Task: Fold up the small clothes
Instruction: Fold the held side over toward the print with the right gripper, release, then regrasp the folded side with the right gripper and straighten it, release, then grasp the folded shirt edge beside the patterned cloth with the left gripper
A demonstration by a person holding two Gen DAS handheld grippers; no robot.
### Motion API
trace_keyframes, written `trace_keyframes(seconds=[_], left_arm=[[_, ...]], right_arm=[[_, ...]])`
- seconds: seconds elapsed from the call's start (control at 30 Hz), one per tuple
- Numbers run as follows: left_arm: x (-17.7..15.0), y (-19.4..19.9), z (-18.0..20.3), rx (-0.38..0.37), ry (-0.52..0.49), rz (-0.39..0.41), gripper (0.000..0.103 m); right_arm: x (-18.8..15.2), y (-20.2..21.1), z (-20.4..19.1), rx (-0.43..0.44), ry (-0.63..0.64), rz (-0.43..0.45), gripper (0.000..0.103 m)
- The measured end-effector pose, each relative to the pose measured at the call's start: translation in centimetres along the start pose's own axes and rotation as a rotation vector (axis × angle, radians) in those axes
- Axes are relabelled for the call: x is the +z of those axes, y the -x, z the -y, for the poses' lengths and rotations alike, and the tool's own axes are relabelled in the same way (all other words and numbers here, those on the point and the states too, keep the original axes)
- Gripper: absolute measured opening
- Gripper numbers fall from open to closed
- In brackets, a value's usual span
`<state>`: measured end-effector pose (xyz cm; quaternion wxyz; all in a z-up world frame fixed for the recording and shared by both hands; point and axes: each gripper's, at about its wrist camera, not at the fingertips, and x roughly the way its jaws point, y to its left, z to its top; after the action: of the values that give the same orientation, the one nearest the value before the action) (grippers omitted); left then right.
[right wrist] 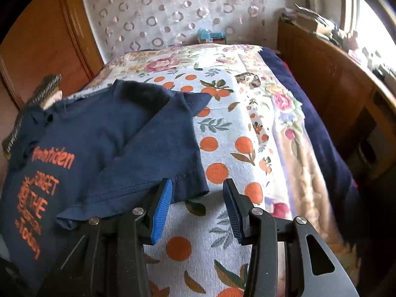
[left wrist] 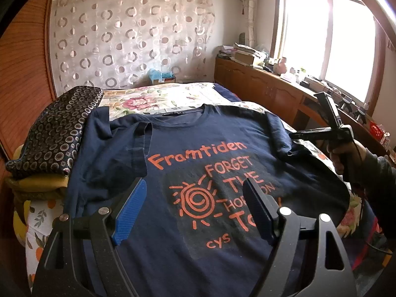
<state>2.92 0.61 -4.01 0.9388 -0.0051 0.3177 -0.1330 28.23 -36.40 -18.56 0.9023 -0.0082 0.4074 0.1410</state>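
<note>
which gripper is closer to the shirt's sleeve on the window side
Right. The right gripper sits at the hem of that sleeve, jaws open, nothing between the pads. The left gripper hangs over the printed chest of the navy t-shirt, away from the sleeve.

A bed (left wrist: 158, 96) with a floral cover fills the room; a circle-patterned curtain (left wrist: 128, 34) hangs behind it, a bright window (left wrist: 329, 39) above a cluttered wooden cabinet (left wrist: 267, 86).

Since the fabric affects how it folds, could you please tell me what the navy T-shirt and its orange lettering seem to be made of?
The navy T-shirt looks like soft, matte knitted cotton jersey: it drapes limply, and a stitched hem shows at the sleeve. The orange lettering looks like a flat printed or painted layer with slightly uneven edges; the exact fibre cannot be confirmed.
</note>
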Motion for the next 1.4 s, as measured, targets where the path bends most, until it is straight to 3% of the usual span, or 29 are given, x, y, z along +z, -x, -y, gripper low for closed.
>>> trace_keyframes(seconds=[0.03,0.13,0.33,0.53,0.63,0.67,0.7,0.73,0.8,1.03,1.2,1.33,1.4], left_arm=[[0.0,0.0,0.0,-0.001,0.001,0.001,0.081],[0.0,0.1,-0.1,0.003,0.004,0.002,0.081],[-0.1,0.1,-0.4,0.006,0.013,0.003,0.081],[-0.1,0.1,-0.6,0.01,0.014,-0.003,0.081],[-0.2,0.2,-0.9,0.011,0.021,-0.002,0.081],[-0.2,0.2,-1.0,0.008,0.023,-0.004,0.081],[-0.2,0.2,-1.0,0.01,0.023,-0.007,0.081],[-0.2,0.2,-1.1,0.013,0.023,-0.008,0.081],[-0.2,0.3,-1.2,0.012,0.024,-0.005,0.081],[0.0,-0.2,-2.2,0.021,0.035,-0.007,0.081],[0.8,-1.3,-4.2,0.047,0.038,-0.023,0.081],[2.0,-2.2,-6.2,0.064,0.027,-0.035,0.08],[2.9,-3.0,-7.4,0.068,0.024,-0.046,0.074]], right_arm=[[0.0,-0.1,-0.4,-0.003,0.022,-0.001,0.025],[0.6,-0.2,-1.5,0.015,0.065,-0.003,0.004],[3.5,1.8,-5.1,0.104,0.125,0.079,0.003],[6.5,1.8,-11.0,0.169,0.222,0.123,0.003],[7.7,1.9,-12.7,0.202,0.197,0.158,0.004],[8.0,1.9,-13.0,0.196,0.197,0.165,0.005],[7.9,1.8,-13.1,0.18,0.199,0.171,0.017],[7.8,1.8,-13.0,0.178,0.203,0.183,0.032],[7.2,1.7,-12.5,0.195,0.199,0.19,0.041],[5.2,-0.1,-8.8,0.083,0.184,0.133,0.041],[4.0,-3.4,-5.4,0.004,0.142,0.046,0.041],[3.3,-5.6,-4.0,-0.011,0.112,0.006,0.041],[3.0,-6.3,-4.0,-0.015,0.114,-0.006,0.041]])
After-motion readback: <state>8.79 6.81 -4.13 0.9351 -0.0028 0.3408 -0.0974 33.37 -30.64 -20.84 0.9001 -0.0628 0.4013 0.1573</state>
